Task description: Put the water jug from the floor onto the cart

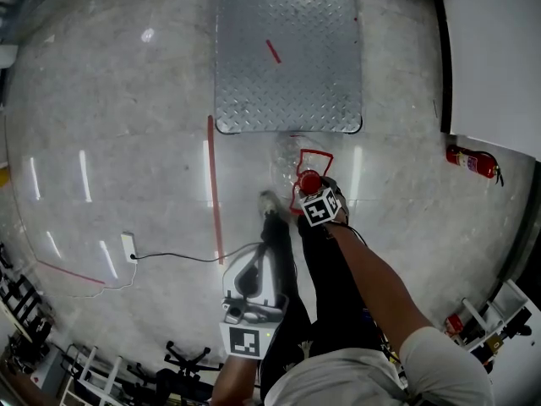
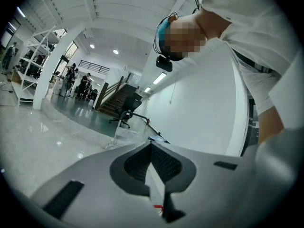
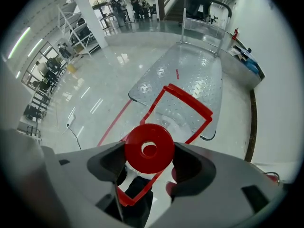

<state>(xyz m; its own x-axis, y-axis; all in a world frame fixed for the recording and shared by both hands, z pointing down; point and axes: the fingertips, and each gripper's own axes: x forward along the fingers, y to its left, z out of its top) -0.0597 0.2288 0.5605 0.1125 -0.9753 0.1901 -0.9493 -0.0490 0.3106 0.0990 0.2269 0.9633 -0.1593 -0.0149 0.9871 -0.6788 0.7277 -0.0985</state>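
The clear water jug (image 3: 178, 115) stands on the floor just in front of the cart's steel platform (image 1: 287, 49). It has a red cap (image 1: 310, 181) and a red handle frame (image 3: 183, 109). My right gripper (image 1: 313, 189) points straight down over the jug. In the right gripper view its wide jaws stand on either side of the red cap (image 3: 149, 148), and I see no squeeze on it. My left gripper (image 1: 252, 265) hangs lower left, away from the jug, beside the person's legs. In the left gripper view the left gripper (image 2: 151, 167) has its jaws together, with nothing between them.
A red tape line (image 1: 214, 189) runs along the floor left of the jug. A power strip with a cable (image 1: 128, 245) lies further left. A fire extinguisher (image 1: 473, 162) lies at the right by a white wall. The person's shoe (image 1: 270, 201) is beside the jug.
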